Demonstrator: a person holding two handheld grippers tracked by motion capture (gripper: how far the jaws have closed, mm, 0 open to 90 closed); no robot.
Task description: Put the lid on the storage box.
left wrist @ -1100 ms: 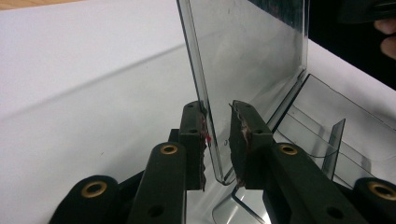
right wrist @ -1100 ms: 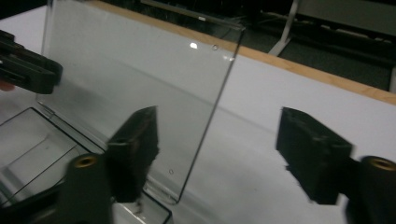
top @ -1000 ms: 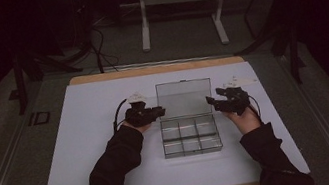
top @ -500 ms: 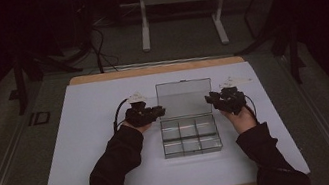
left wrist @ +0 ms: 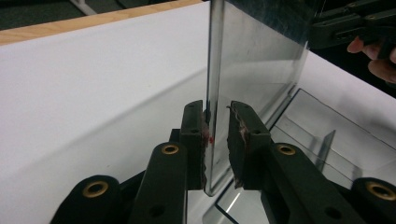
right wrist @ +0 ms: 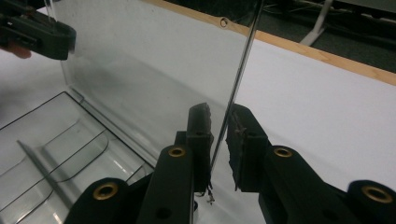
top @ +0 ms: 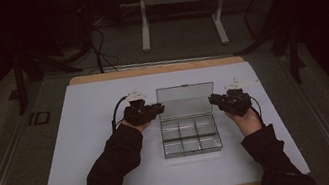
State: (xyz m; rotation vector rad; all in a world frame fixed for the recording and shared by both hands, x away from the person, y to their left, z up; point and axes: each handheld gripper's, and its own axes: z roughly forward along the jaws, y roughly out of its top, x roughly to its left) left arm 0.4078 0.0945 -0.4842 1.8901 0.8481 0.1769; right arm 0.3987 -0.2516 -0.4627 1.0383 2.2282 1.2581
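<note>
Jaws of left gripper (left wrist: pixel 215 140) astride lid (top: pixel 186 100) edge, slight gap at one pad. Right gripper (right wrist: pixel 218 144) likewise, jaws apart around opposite edge. Clear box (top: pixel 191 137) mid-table (top: pixel 83 136), lid upright. Likely lid-handling step; next calls for matched squeeze, level swing.

Dim room, grey floor (top: pixel 184 43)

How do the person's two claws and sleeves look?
Both the left claw and the right claw are black, with brass-coloured rivets and worn, reddish-stained pads. Each has a pale plate on top and a trailing black cable. The sleeves are dark and long.
</note>
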